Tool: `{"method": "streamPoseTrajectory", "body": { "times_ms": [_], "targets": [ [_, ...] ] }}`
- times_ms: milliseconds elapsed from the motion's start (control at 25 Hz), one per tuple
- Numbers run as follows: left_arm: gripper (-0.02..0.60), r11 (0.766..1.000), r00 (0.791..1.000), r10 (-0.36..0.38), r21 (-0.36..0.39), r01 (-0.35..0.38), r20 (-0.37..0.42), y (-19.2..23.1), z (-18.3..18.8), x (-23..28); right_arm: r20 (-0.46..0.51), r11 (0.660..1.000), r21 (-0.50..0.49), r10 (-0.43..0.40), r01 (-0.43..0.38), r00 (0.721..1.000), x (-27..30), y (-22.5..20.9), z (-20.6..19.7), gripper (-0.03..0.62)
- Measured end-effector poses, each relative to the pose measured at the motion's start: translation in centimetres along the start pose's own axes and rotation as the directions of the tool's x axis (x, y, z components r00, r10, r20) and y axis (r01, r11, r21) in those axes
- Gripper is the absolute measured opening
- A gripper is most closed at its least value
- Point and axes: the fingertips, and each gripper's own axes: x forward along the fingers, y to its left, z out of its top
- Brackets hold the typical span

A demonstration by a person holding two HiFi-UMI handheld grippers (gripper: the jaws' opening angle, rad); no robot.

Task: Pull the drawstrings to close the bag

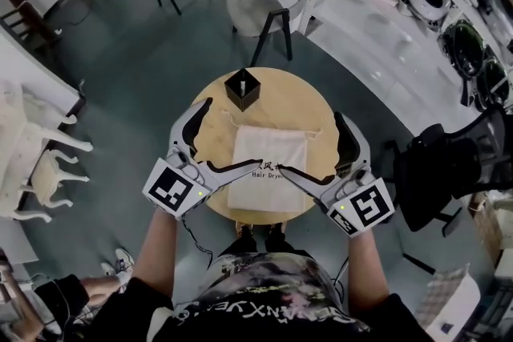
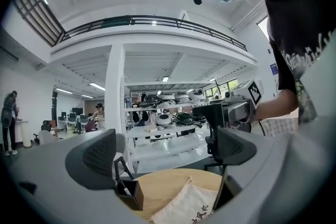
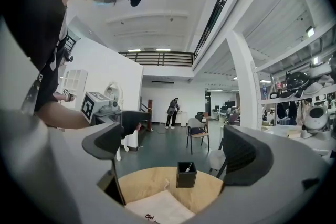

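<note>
Holding the left gripper point(image 2: 165, 153) and the right gripper point(image 3: 176, 149) over the near edge of the round desk point(image 1: 280, 88), one on either side of the white bag point(image 1: 268, 168) lying flat at its middle, just short of a black box point(image 1: 241, 88) at the far side. Showing both pairs of fingers spread wide, pinching nothing. Judging the task as barely beginning: finding the bag flat and ungathered, a drawstring point(image 2: 190, 181) trailing slack off its far left corner, untouched. Leaving everything to do: reaching the far end, gripping the cords, drawing them tight.
</note>
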Motion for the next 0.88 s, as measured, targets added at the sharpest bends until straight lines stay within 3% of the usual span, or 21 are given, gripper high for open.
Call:
{"method": "streamPoseTrajectory", "body": {
  "times_ms": [120, 400, 880],
  "targets": [
    [0.584, 1.000, 0.999, 0.028, -0.007, -0.027, 0.034, 0.1, 1.1, 1.0, 0.002, 1.000, -0.001, 0.011, -0.011, 1.000, -0.1, -1.3, 0.0, 0.584],
    [0.584, 0.999, 0.998, 0.047, -0.007, -0.047, 0.029, 0.5, 0.9, 2.6, 0.013, 1.000, 0.002, 0.018, -0.018, 1.000, 0.2, -3.5, -0.3, 0.584],
    [0.583, 0.998, 0.998, 0.056, -0.023, -0.057, -0.024, 1.6, -2.8, 4.7, -0.030, 0.999, 0.019, 0.045, -0.044, 0.999, 1.5, -5.9, -3.8, 0.584]
  ]
}}
